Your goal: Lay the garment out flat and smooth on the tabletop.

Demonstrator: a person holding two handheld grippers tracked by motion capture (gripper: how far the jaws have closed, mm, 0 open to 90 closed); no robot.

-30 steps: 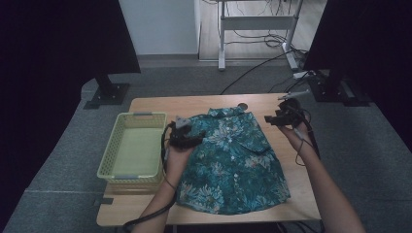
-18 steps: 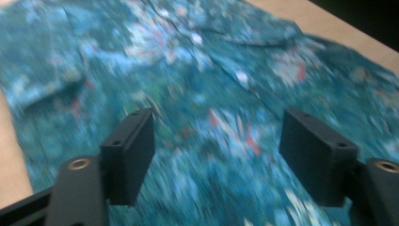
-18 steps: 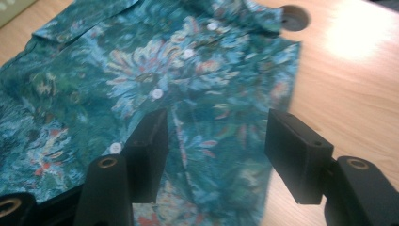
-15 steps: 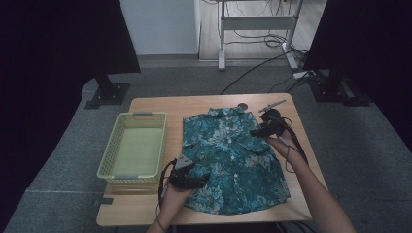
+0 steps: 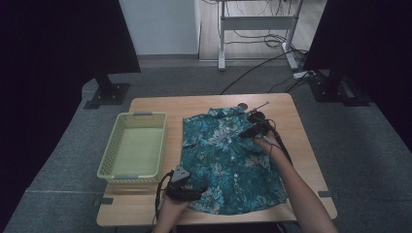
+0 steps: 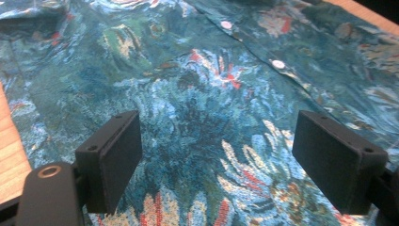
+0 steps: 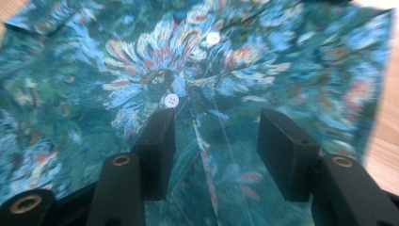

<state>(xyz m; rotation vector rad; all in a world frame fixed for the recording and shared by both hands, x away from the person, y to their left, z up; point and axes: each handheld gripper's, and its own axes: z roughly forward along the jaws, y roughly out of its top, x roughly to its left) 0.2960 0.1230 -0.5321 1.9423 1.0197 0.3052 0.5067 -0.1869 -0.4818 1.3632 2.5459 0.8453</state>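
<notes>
Shirt spread flat on the bench, folding not begun.

Bench (image 5: 301, 145) first: the blue flower shirt (image 5: 228, 160) lies open and flat on it, beside the empty yellow basket (image 5: 133, 145). Left tongs (image 5: 182, 187) hang over the shirt's near hem, jaws wide apart, gripping nothing. Right tongs (image 5: 252, 127) sit over the button strip near the collar, also open. No fold is made yet, I think.

The yellow basket (image 5: 133, 145) walls off the tabletop (image 5: 301, 145) left of the shirt (image 5: 228, 160). Right of the shirt, a bare wooden strip lies open. Beyond its collar, a small dark disc (image 5: 242, 106) and a thin rod (image 5: 260, 105) sit in the way.
</notes>
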